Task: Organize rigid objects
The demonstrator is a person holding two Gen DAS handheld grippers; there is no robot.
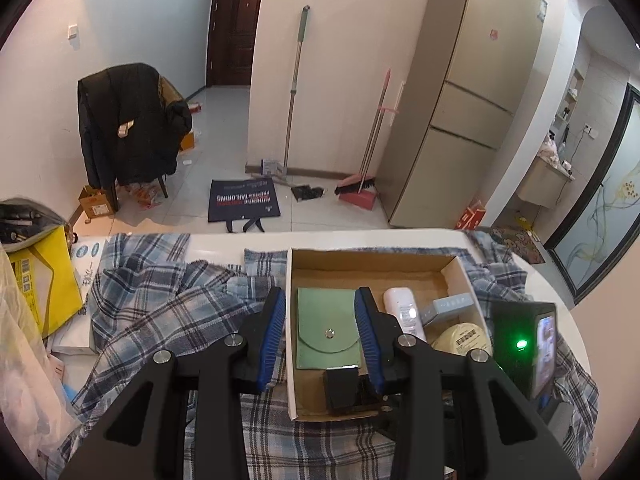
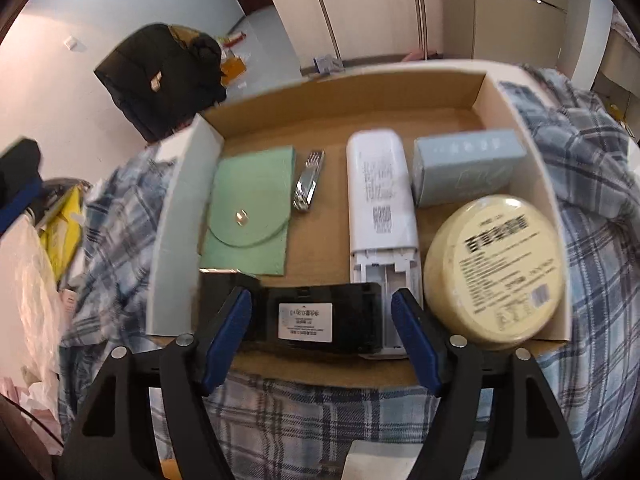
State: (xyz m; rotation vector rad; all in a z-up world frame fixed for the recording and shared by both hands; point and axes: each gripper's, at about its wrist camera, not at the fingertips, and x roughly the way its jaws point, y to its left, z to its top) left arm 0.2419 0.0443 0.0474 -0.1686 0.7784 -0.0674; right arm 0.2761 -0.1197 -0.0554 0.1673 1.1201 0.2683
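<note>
Black box [image 2: 320, 316] lies at near edge of cardboard tray [image 2: 520, 128], between the right gripper [image 2: 322, 340] jaws, open, pads clear. Lift straight out; avoid white remote [image 2: 380, 200] touching beside, yellow tin [image 2: 496, 268] near. Left gripper [image 1: 322, 336] part open, empty, above green pouch [image 1: 324, 328].

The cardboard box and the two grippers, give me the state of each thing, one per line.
Cardboard box: open, no lid.
Green pouch: flap snapped shut, lying flat.
White remote: face down, battery cover off.
Left gripper: open above the pouch.
Right gripper: open around black device.
</note>
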